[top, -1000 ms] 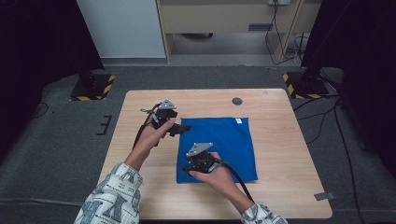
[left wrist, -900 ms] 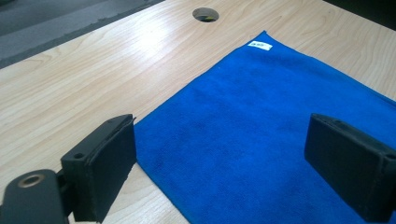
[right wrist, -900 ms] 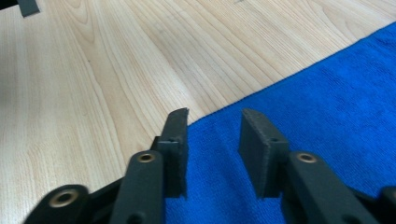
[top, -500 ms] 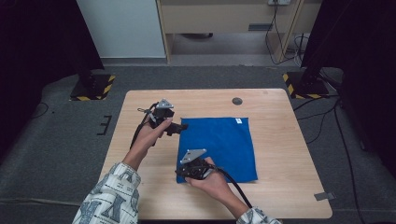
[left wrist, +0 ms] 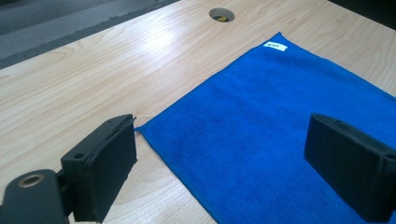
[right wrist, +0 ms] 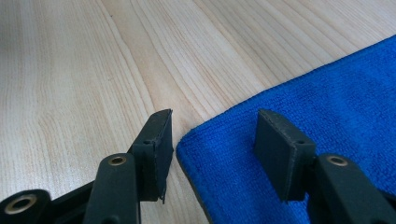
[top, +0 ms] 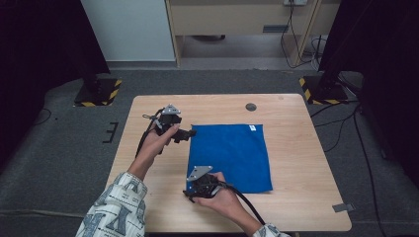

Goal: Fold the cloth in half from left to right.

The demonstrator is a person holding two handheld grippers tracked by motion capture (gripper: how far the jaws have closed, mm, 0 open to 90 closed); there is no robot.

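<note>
Blue cloth [top: 230, 155] bears an unreadable white label [left wrist: 275, 46]; both tools [left wrist: 233, 158] [right wrist: 212, 151] spread.

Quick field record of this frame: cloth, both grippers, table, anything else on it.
cloth: blue, flat on the table, white tag at its far right corner
left gripper: open, jaws astride the cloth's far left corner, not pinching
right gripper: jaws just opened, near left corner between them, not pinched
table: light wood
other: round hole near far edge
</note>
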